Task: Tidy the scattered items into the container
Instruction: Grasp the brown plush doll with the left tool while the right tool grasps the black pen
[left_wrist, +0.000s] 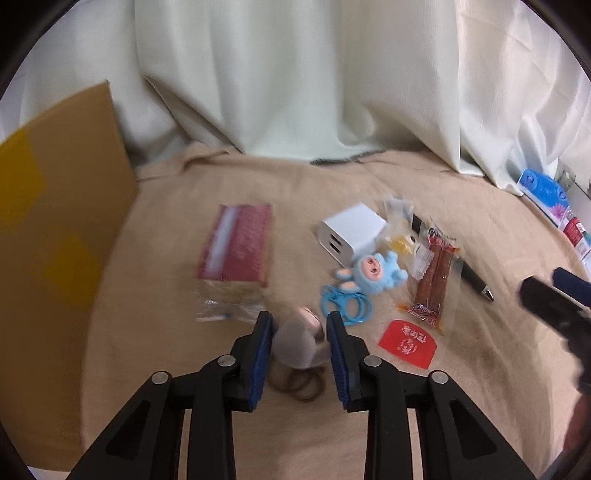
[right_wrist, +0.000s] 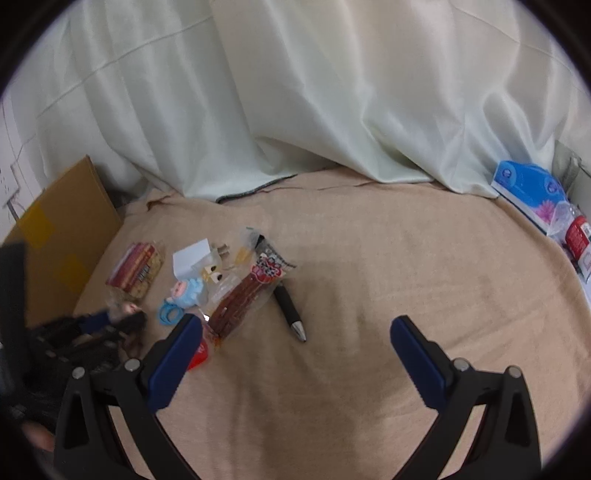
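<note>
Left gripper (left_wrist: 299, 325) jaws part-closed around grey plush hair-tie (left_wrist: 299, 343), grip unconfirmed | right gripper (right_wrist: 295, 328) wide open, empty | next: lift, carry to cardboard box (left_wrist: 62, 221) at left

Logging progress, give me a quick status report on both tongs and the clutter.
Left tongs open, straddling a grey-pink toy. Right tongs open, empty. Pen, snack packs, charger on the blanket. Cardboard box at left, path clear.
</note>
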